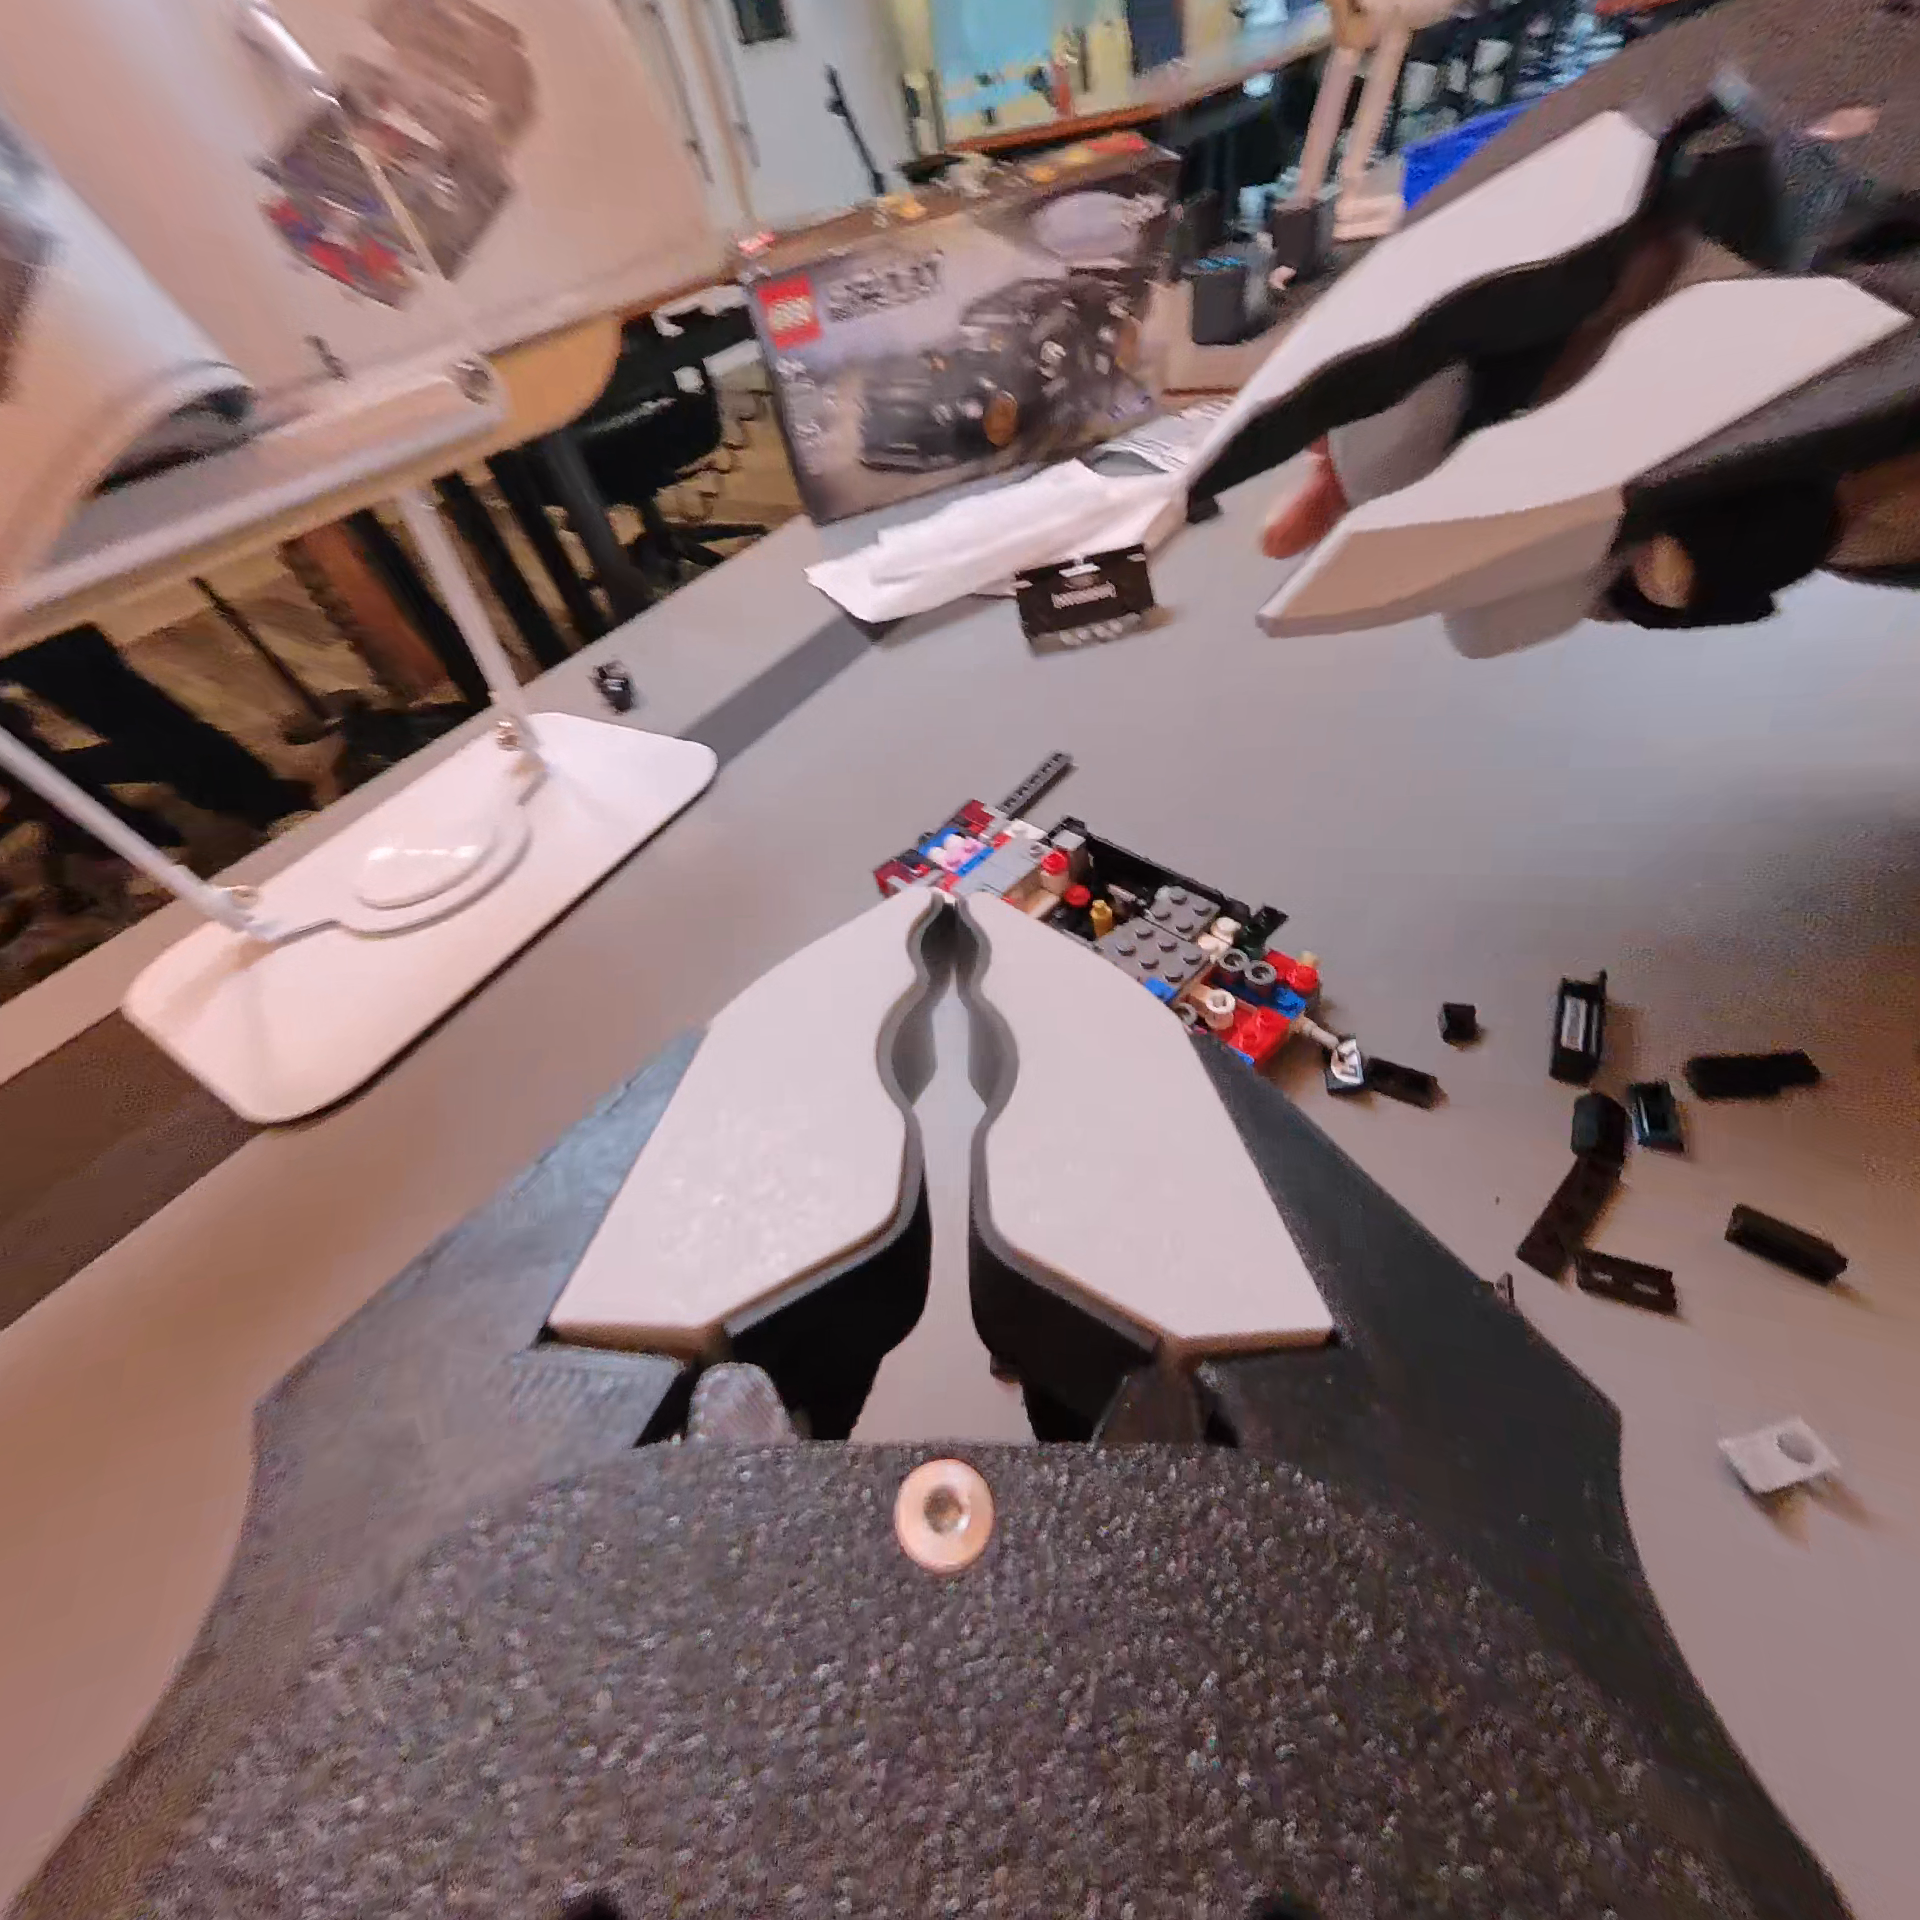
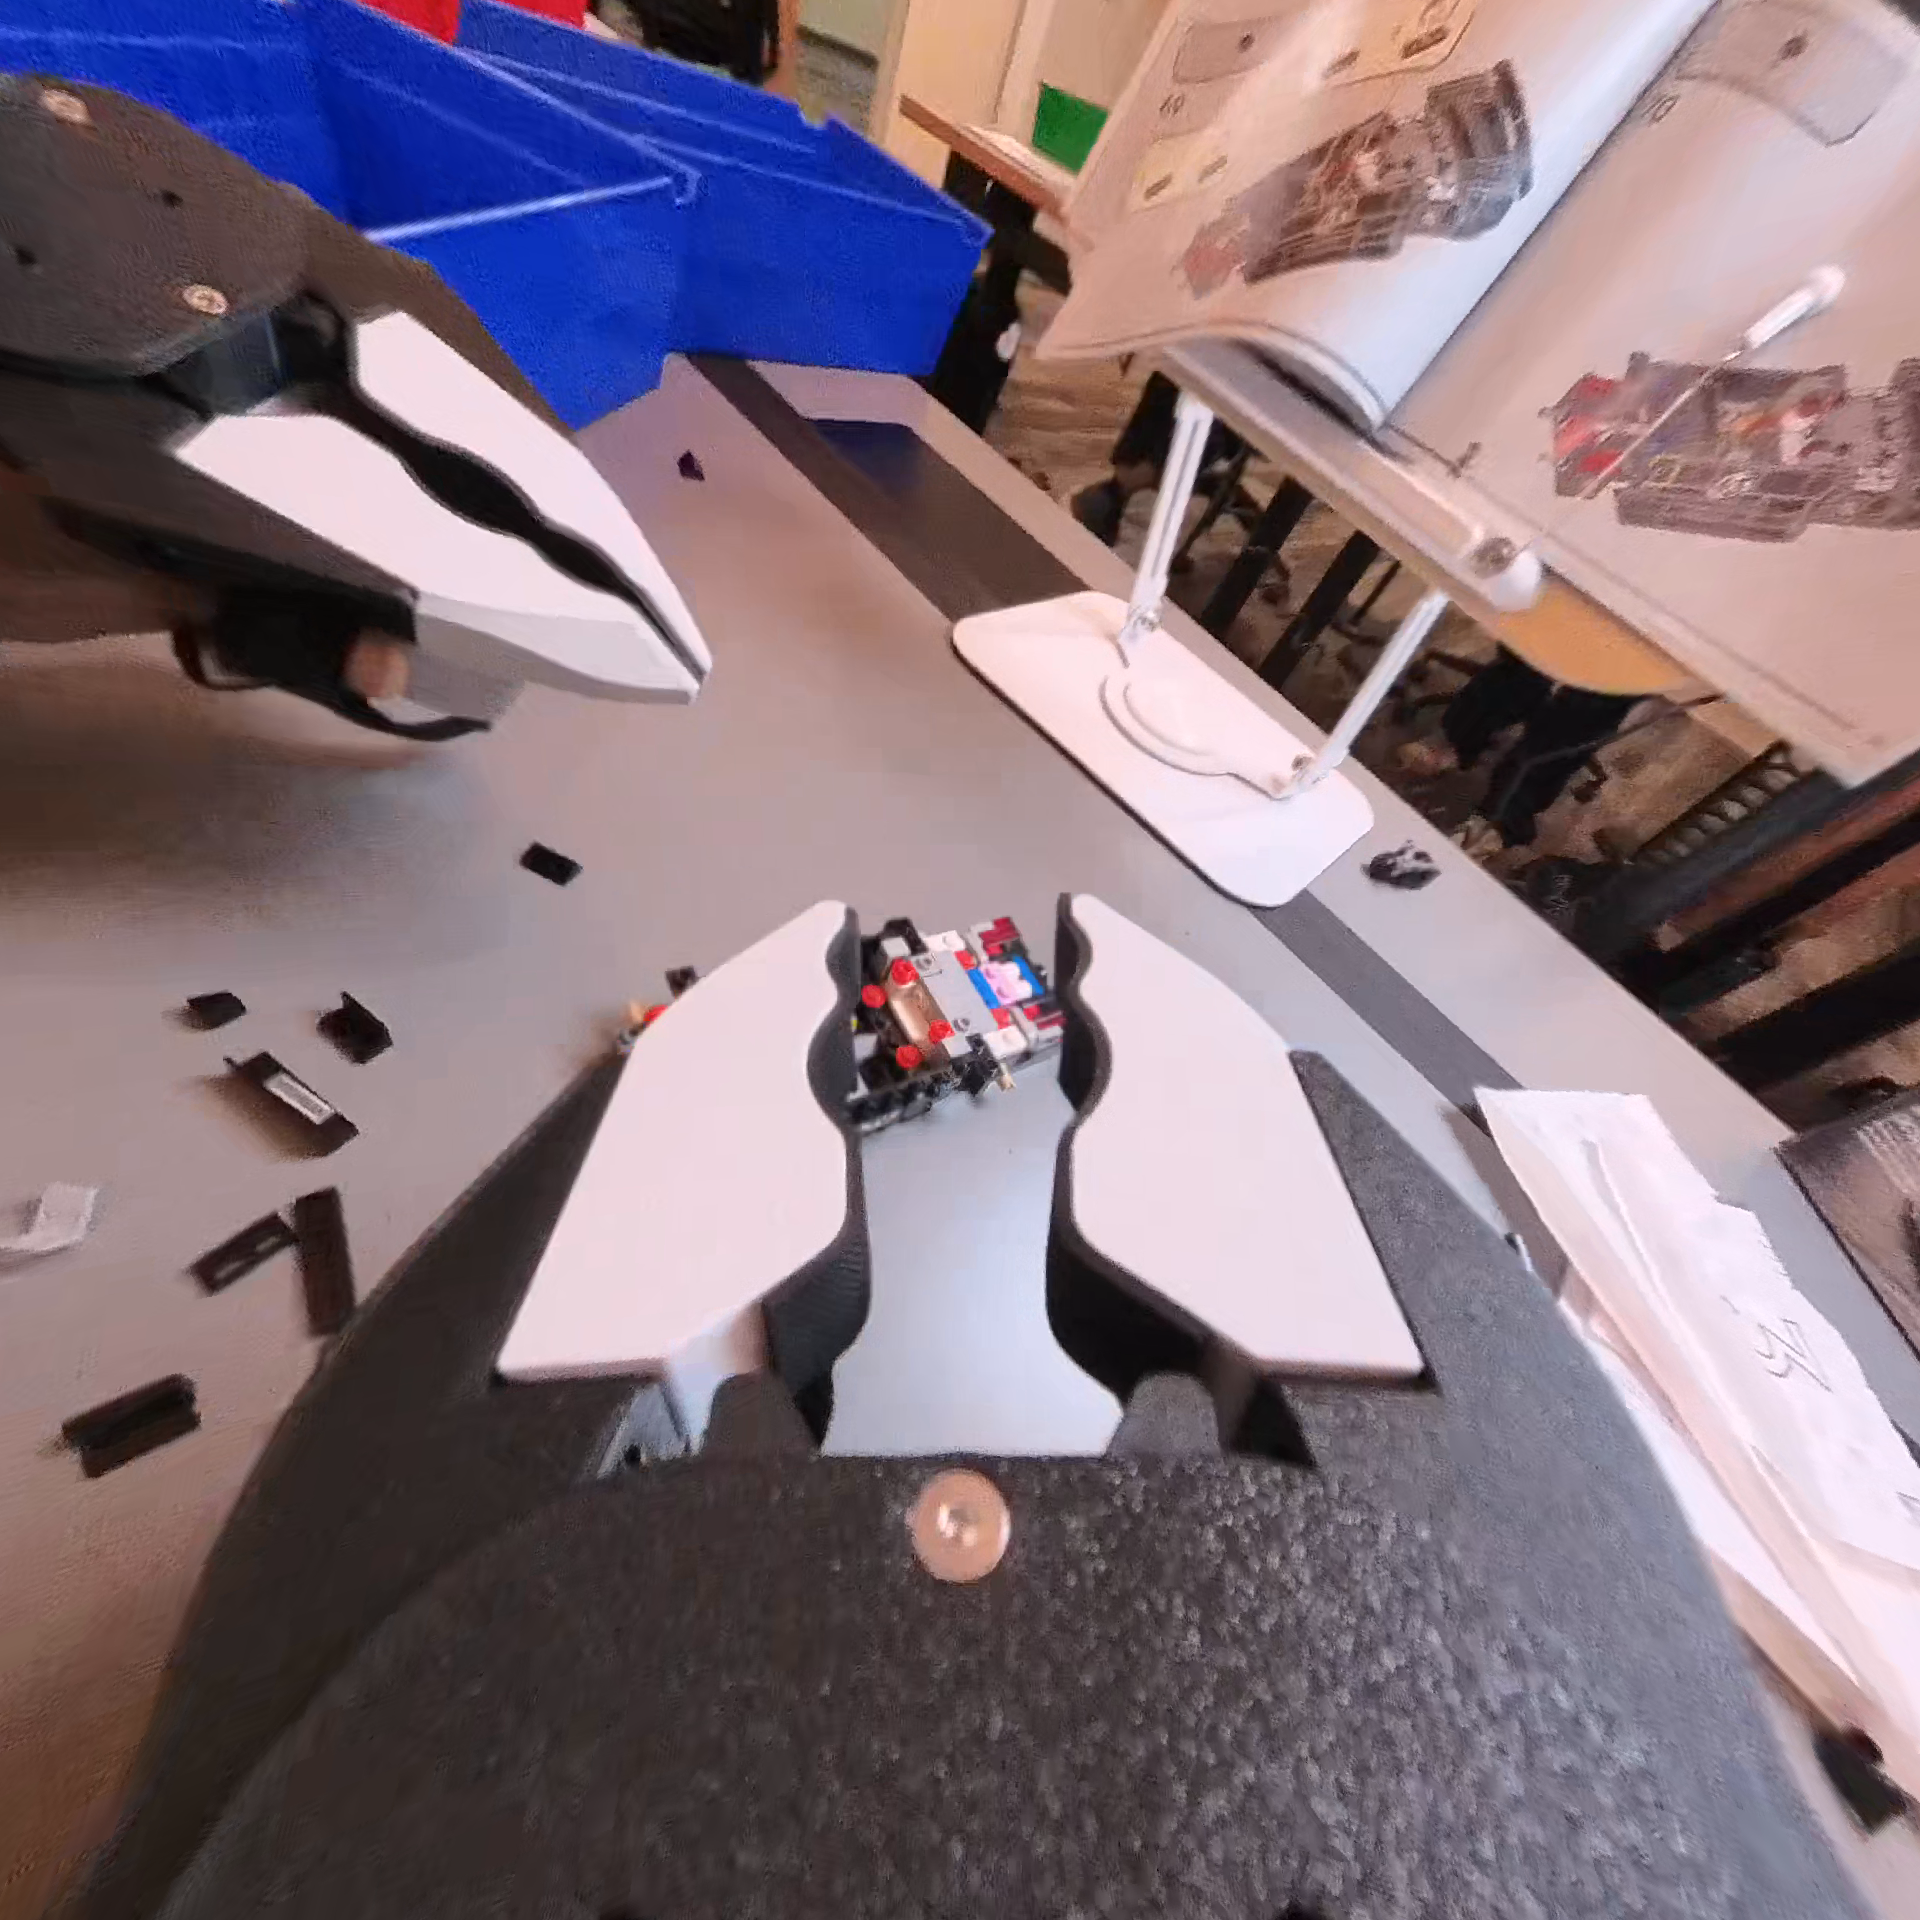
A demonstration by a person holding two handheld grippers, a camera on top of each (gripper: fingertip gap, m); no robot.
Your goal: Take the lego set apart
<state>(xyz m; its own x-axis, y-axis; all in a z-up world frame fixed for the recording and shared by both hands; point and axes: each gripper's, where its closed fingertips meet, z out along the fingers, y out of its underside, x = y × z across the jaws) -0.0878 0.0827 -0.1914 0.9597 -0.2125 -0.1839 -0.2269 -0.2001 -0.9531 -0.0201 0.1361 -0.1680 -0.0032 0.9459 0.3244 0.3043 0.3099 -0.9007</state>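
The partly stripped lego set (image 1: 1143, 935), a black frame with grey, red and blue bricks, lies on the grey table (image 1: 1351, 779). My left gripper (image 1: 951, 909) is shut, its tips just short of the set's left end, with nothing visible between them. It also shows in the right wrist view (image 2: 694, 670), above the table. My right gripper (image 2: 956, 925) is open and empty; the set (image 2: 956, 997) shows between its fingers, farther off. In the left wrist view the right gripper (image 1: 1231, 561) hangs well above the table.
Loose black pieces (image 1: 1751, 1075) (image 2: 291, 1101) lie scattered right of the set. A white stand's base (image 1: 416, 914) (image 2: 1164, 727) carries an open instruction booklet (image 2: 1351, 156). The set's box (image 1: 966, 353), papers (image 1: 987, 540) and blue bins (image 2: 623, 239) stand at the table's edges. Across from one pair of fingers to the other is roughly 10 centimeters.
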